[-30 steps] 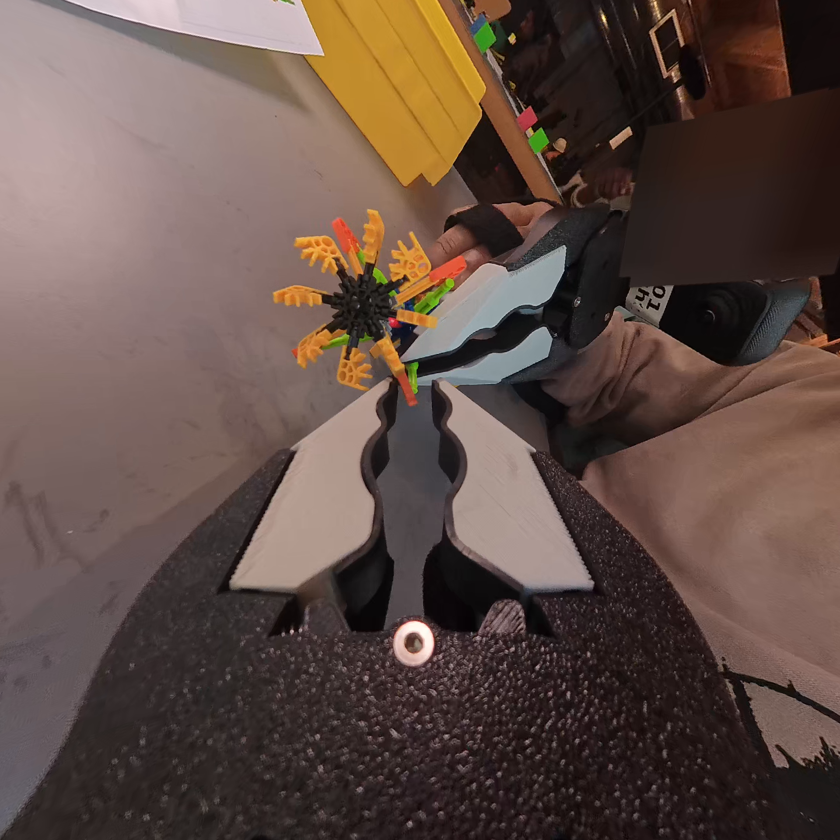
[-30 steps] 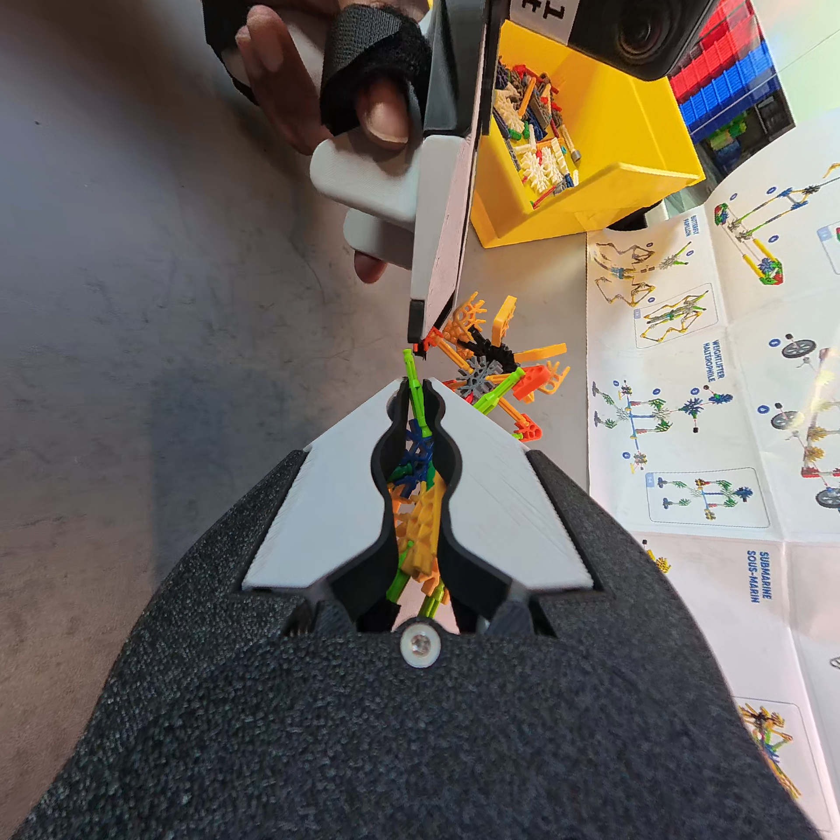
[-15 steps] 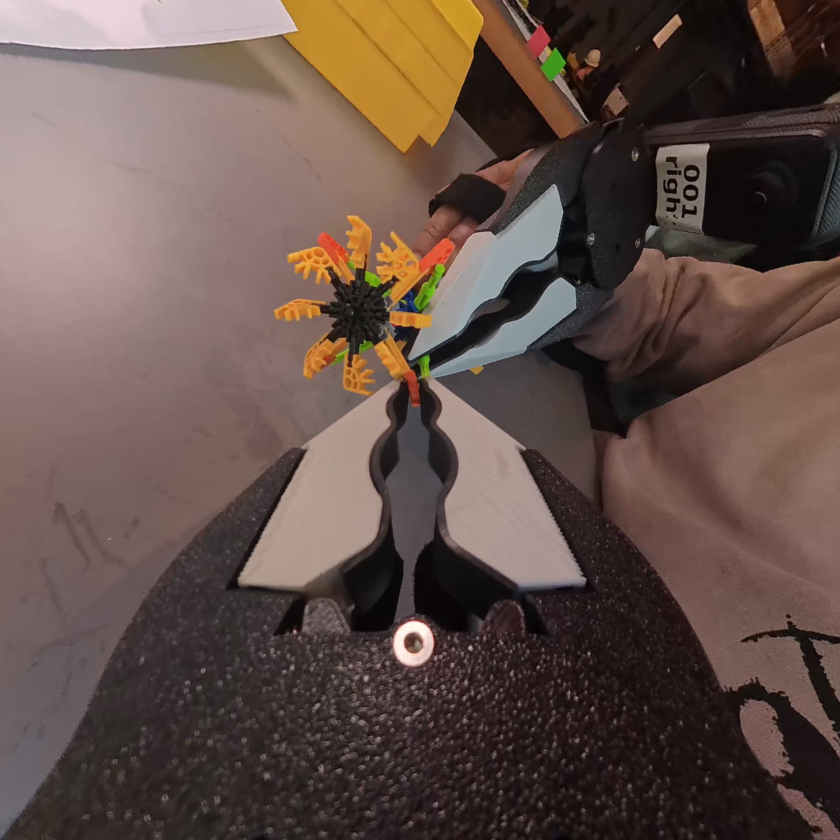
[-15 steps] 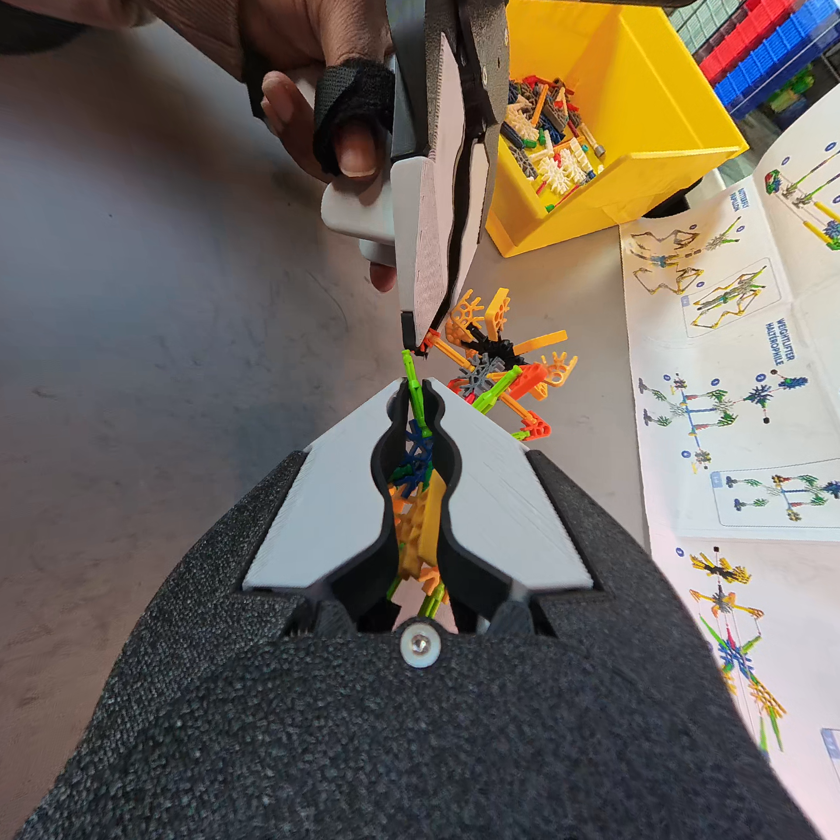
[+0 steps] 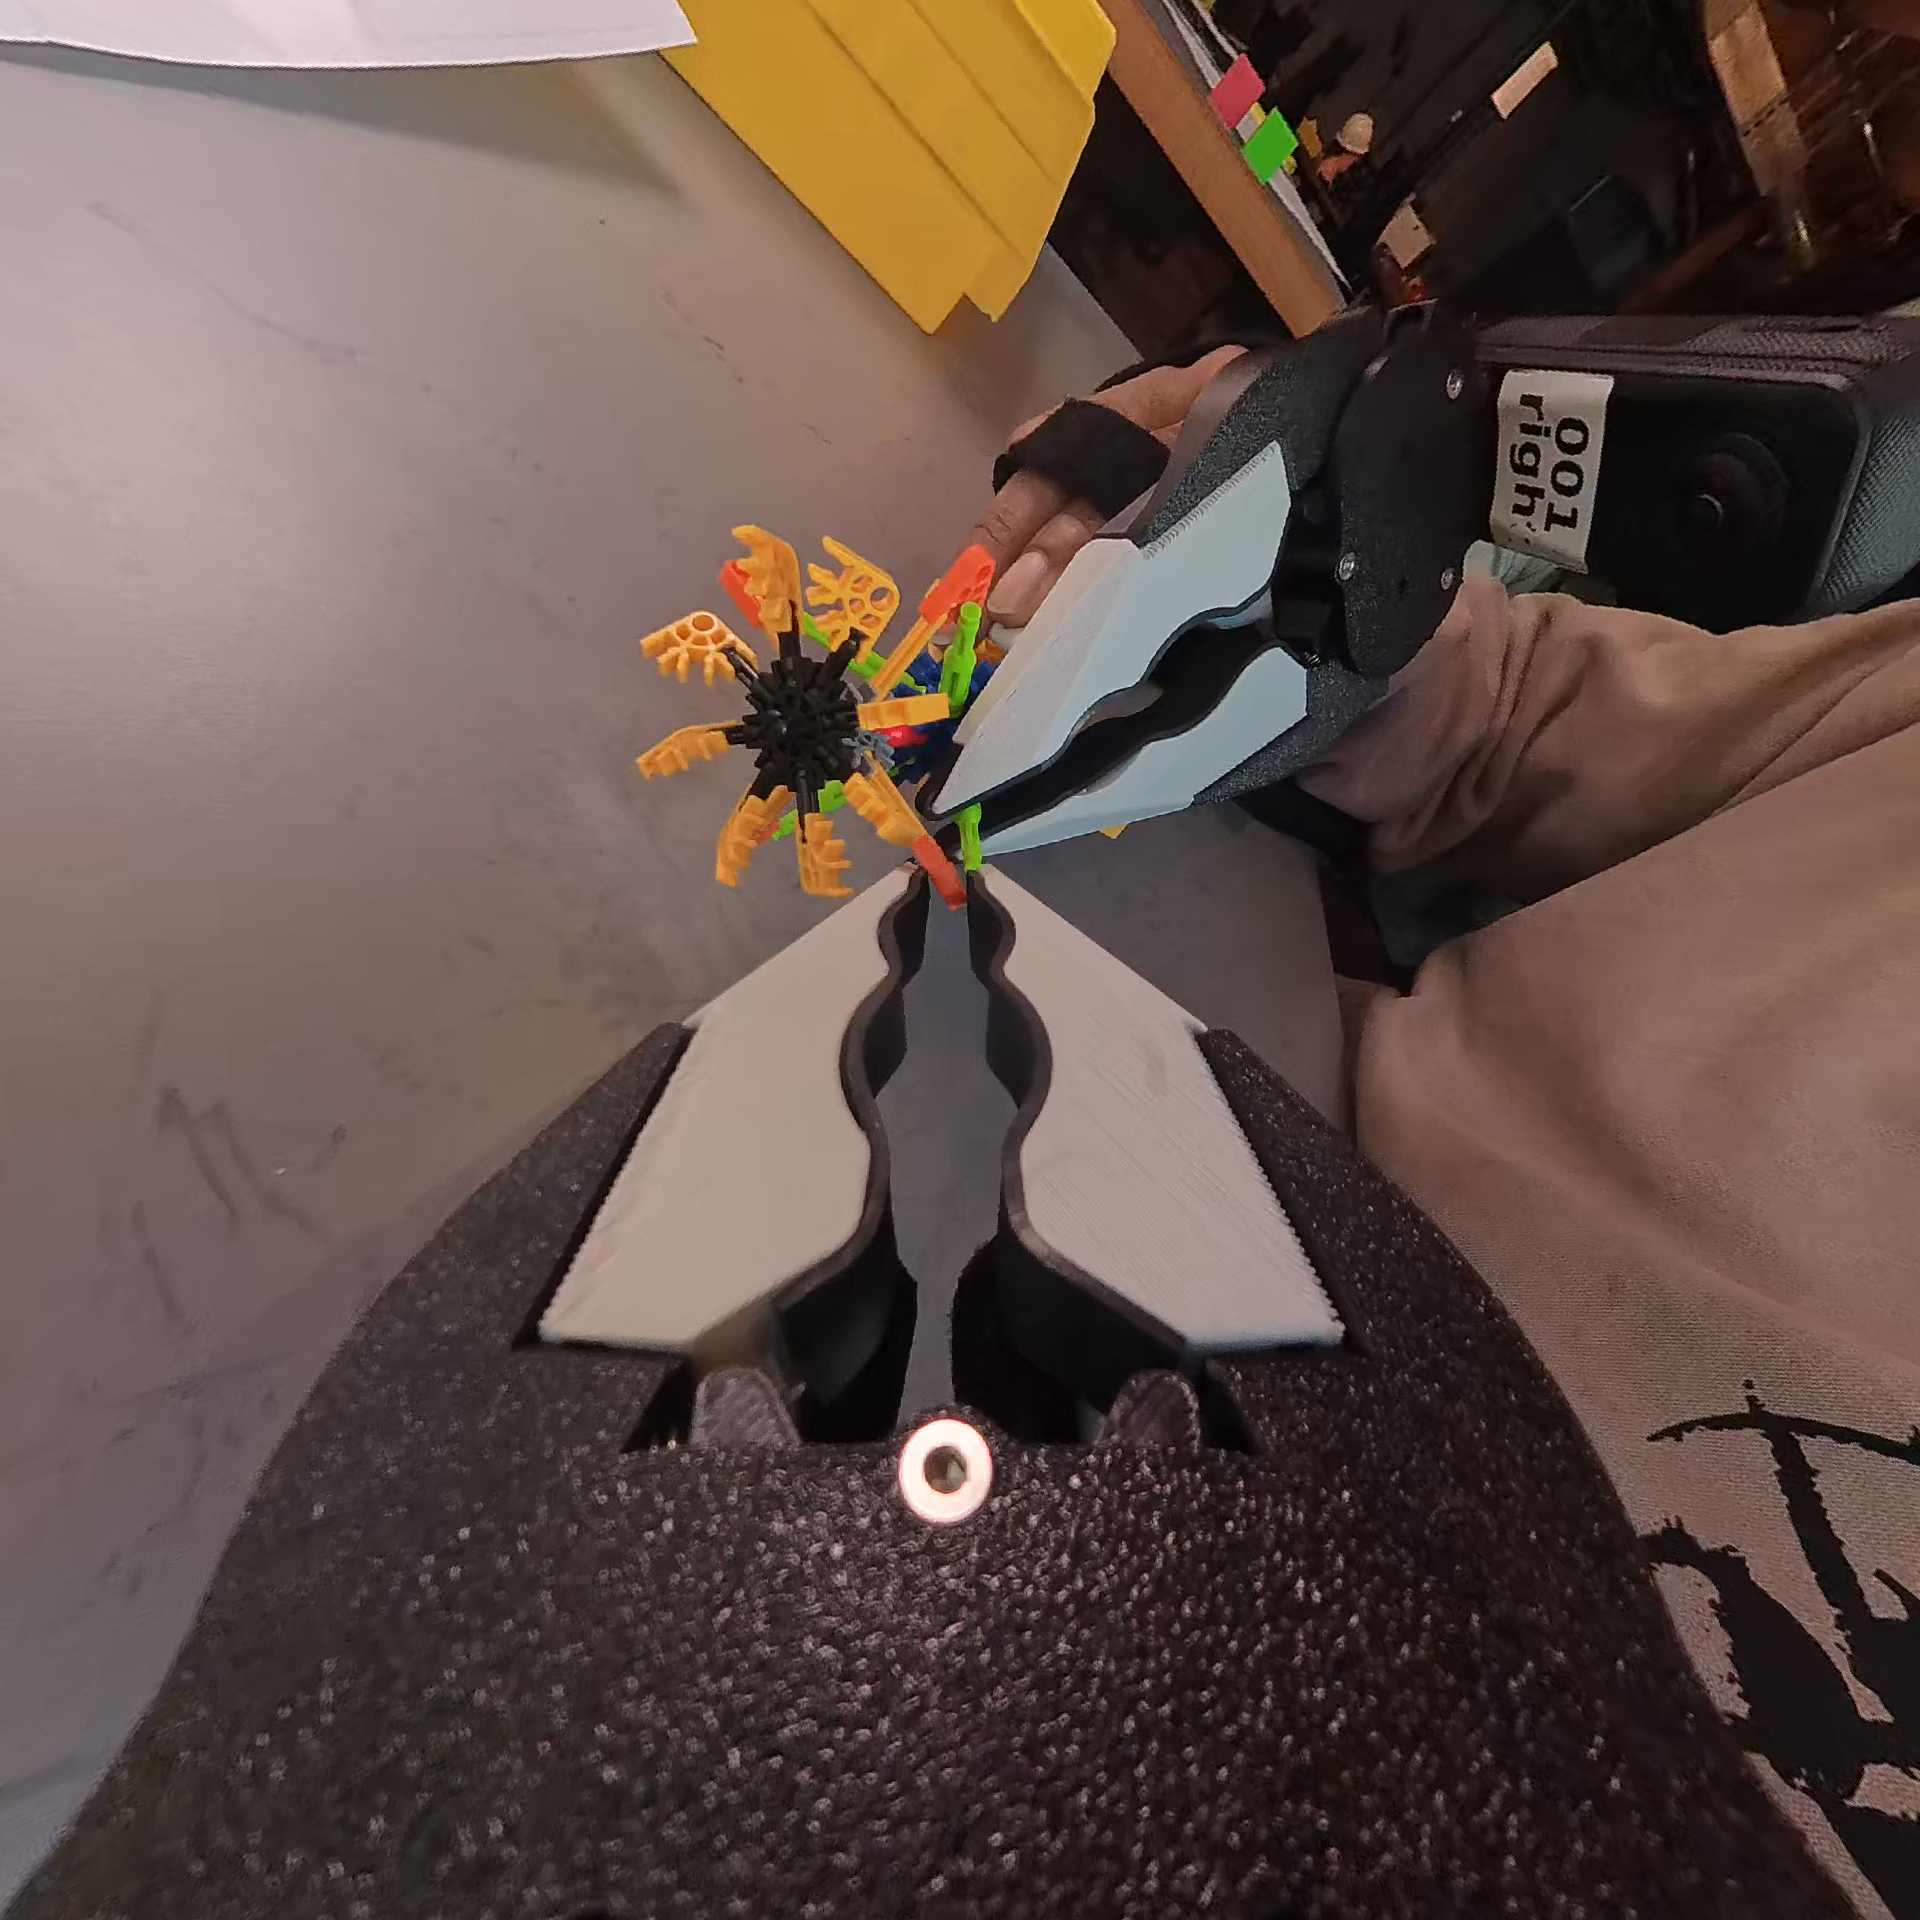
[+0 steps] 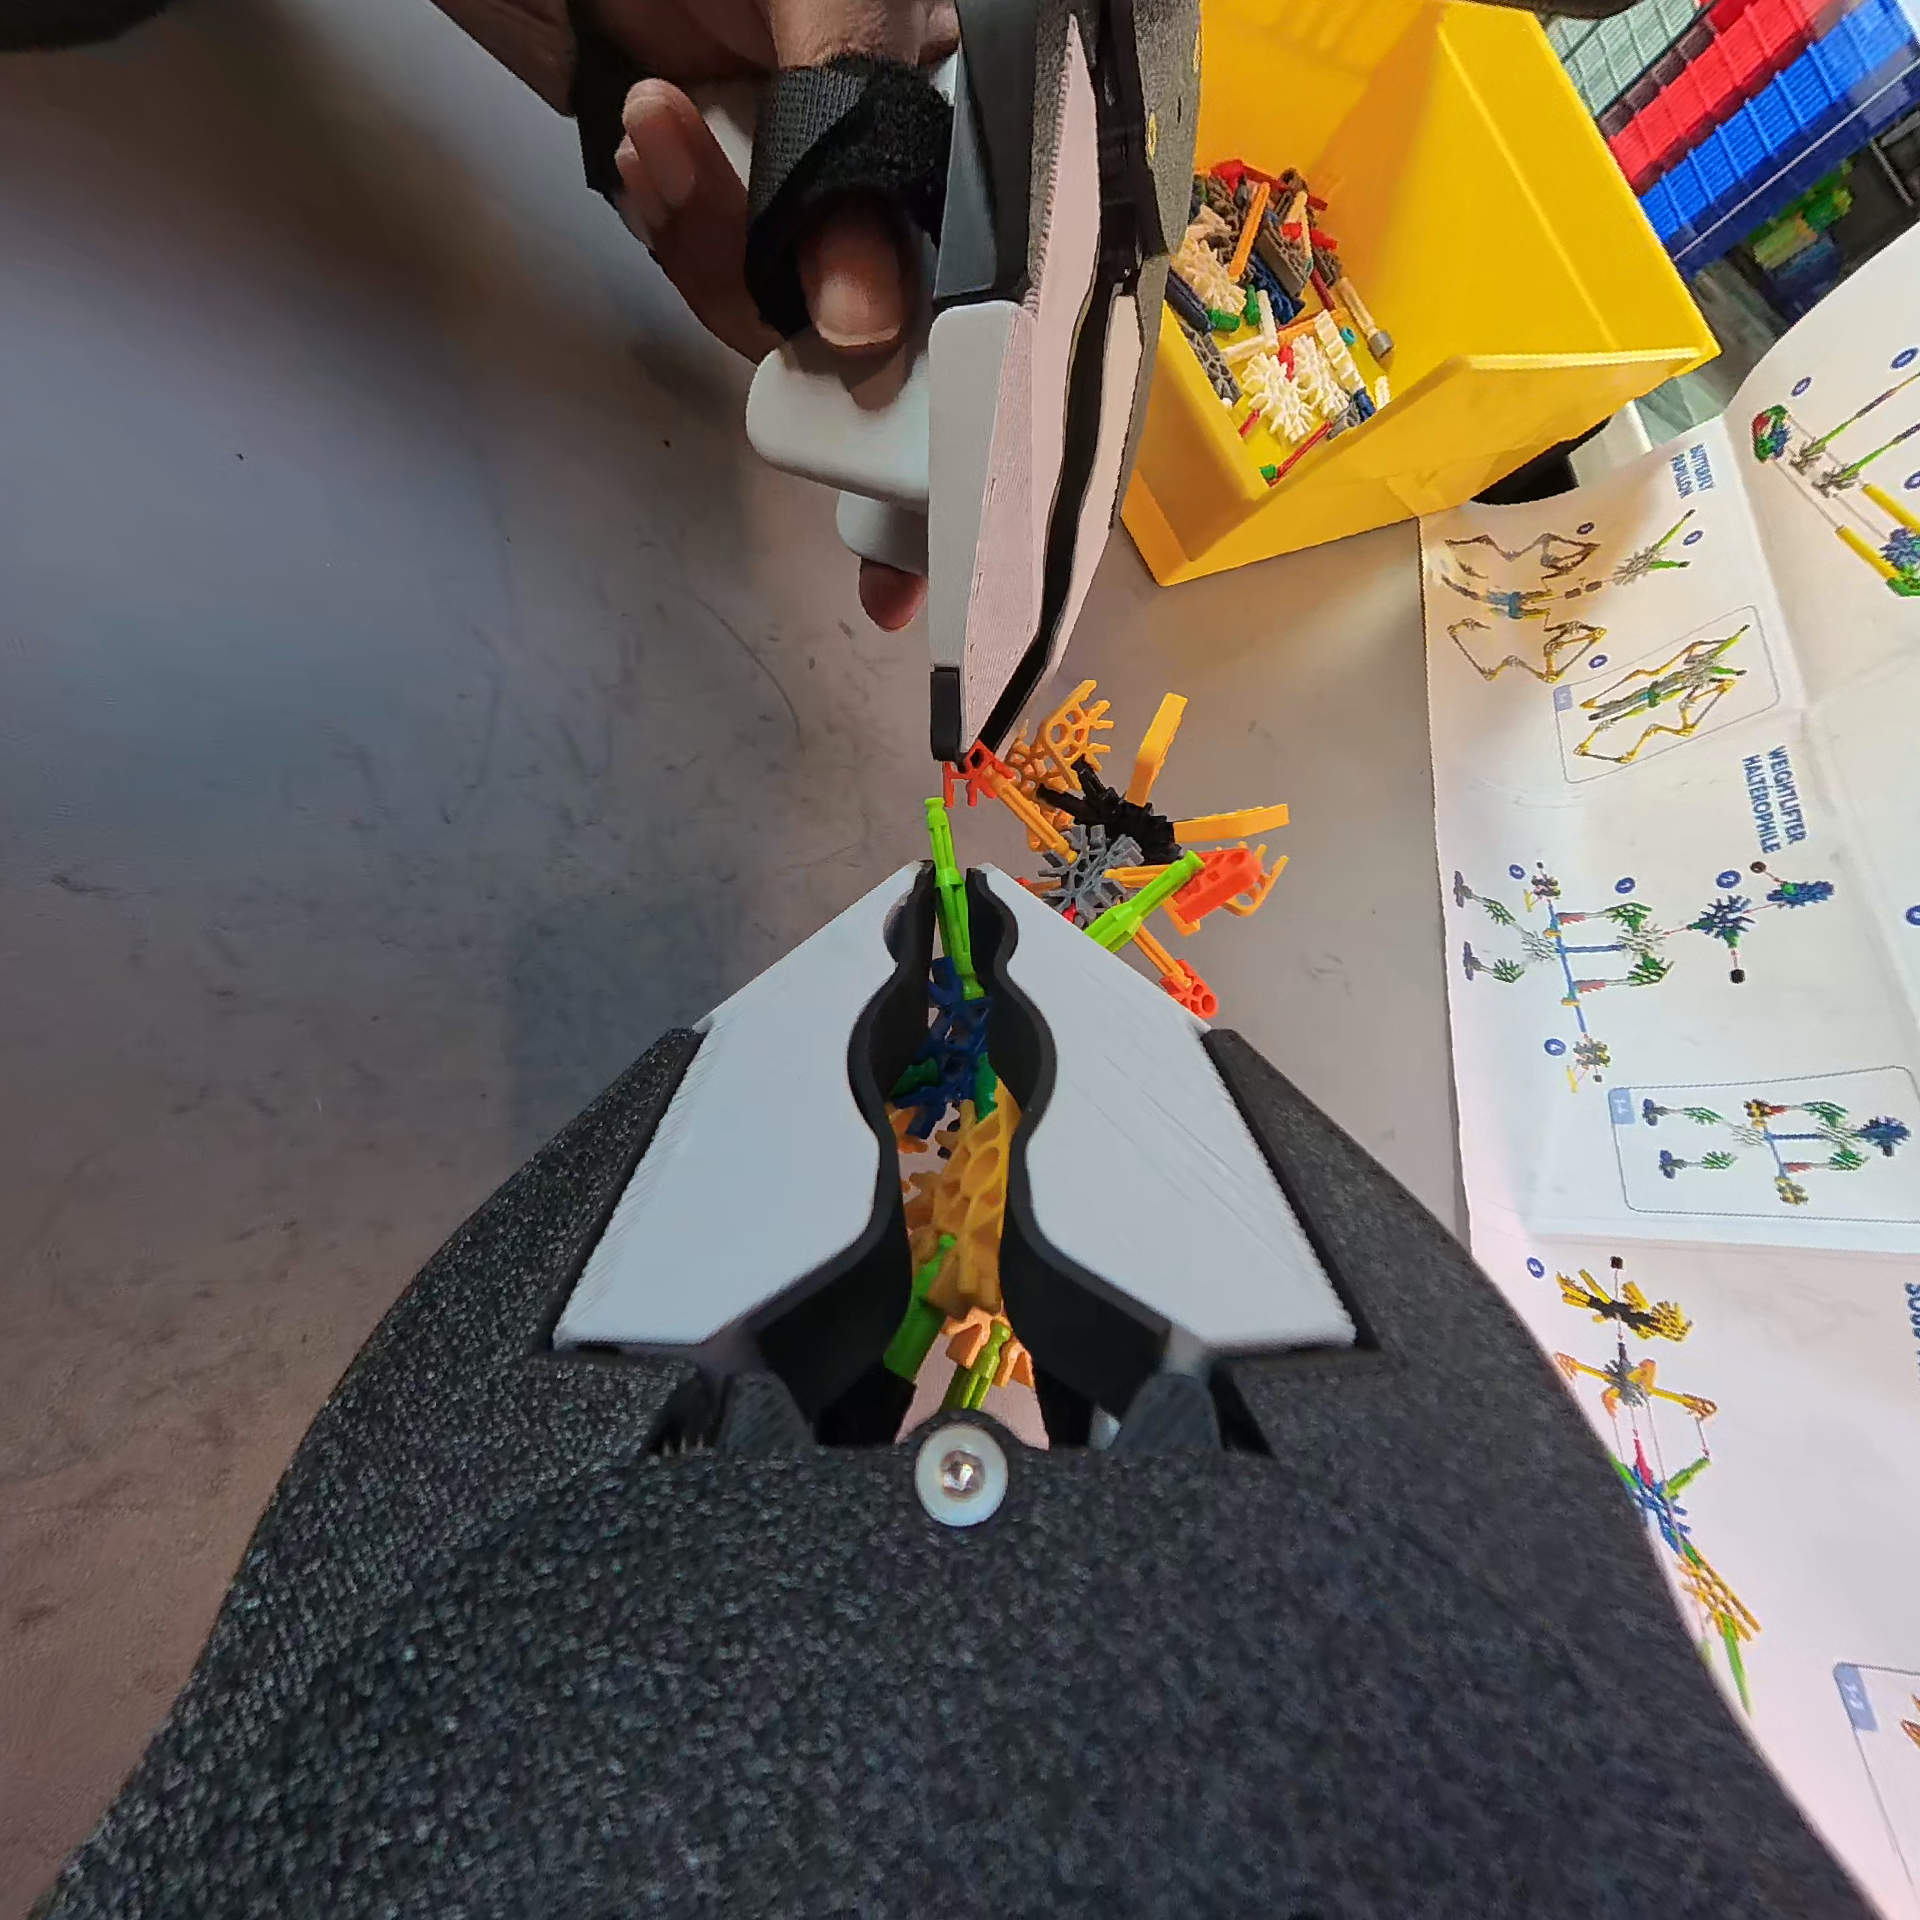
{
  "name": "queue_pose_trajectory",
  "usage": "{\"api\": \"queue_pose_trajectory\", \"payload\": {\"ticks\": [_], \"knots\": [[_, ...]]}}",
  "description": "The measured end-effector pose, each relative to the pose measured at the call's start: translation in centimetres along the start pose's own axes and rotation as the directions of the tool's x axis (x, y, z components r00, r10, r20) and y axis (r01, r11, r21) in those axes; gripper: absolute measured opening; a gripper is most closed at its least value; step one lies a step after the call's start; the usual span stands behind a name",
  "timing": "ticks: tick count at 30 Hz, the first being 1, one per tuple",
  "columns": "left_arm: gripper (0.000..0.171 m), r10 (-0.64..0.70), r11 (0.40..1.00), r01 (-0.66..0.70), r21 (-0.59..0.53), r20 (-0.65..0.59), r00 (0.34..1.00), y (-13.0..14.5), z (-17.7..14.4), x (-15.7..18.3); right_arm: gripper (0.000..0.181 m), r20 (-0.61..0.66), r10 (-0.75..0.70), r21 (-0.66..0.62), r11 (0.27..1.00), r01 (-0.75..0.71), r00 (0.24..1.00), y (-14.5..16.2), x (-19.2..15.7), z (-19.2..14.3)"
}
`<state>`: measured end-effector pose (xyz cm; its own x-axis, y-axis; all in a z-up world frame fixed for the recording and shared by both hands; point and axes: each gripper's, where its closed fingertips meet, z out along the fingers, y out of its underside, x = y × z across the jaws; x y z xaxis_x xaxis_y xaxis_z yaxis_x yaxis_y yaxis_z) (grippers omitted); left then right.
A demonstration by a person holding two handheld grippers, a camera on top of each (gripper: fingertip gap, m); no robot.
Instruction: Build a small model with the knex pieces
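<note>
In the left wrist view, the left gripper [image 5: 943, 883] reaches up the frame's centre, its tips pinched on a red connector [image 5: 943, 879] at the edge of the rod-and-connector toy model [image 5: 800, 717]. The right gripper [image 5: 961, 821] comes in from the right, level and tilted, a hand [image 5: 1049, 499] behind it, over the grey table [image 5: 312, 623].

In the right wrist view, the right gripper [image 6: 943, 883] is clamped on the model's green rod [image 6: 948, 883]; more of the toy model [image 6: 1122, 831] sits between its fingers. Upper right stands a yellow bin [image 6: 1455, 260] of parts; an instruction sheet [image 6: 1662, 831] lies right.
</note>
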<state>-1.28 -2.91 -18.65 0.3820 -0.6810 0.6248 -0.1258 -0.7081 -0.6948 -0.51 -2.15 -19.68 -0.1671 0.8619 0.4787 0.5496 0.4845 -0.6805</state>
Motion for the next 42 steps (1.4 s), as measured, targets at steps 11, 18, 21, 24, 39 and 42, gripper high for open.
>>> {"api": "queue_pose_trajectory", "payload": {"ticks": [11,18,21,24,39,42], "knots": [[0.005,0.113,0.99,-0.109,-0.084,0.042,0.993,1.0,0.4,0.2,0.002,0.037,0.087,-0.023,0.996,-0.086,0.996,-0.1,-0.4,0.2],[0.005,0.09,0.994,-0.091,-0.068,-0.01,0.996,1.1,0.4,0.5,0.002,0.01,0.048,-0.067,0.997,-0.047,0.999,0.0,-0.6,0.2],[0.005,0.073,0.996,-0.075,-0.058,-0.026,0.997,1.0,0.4,0.5,0.002,0.009,0.056,-0.067,0.996,-0.055,0.998,-0.1,-0.6,0.2],[0.005,0.048,0.998,-0.05,-0.044,-0.043,0.998,0.9,0.4,0.5,0.002,0.003,0.048,-0.065,0.997,-0.048,0.999,-0.1,-0.5,0.3],[0.012,0.037,0.999,-0.037,-0.009,0.008,0.999,0.4,0.7,0.3,0.002,-0.029,0.049,-0.071,0.996,-0.051,0.998,0.2,-0.1,0.4],[0.007,0.023,1.0,-0.024,0.006,0.059,0.998,0.2,0.9,-0.2,0.002,-0.04,0.049,-0.078,0.996,-0.052,0.998,0.3,0.0,0.4]]}}
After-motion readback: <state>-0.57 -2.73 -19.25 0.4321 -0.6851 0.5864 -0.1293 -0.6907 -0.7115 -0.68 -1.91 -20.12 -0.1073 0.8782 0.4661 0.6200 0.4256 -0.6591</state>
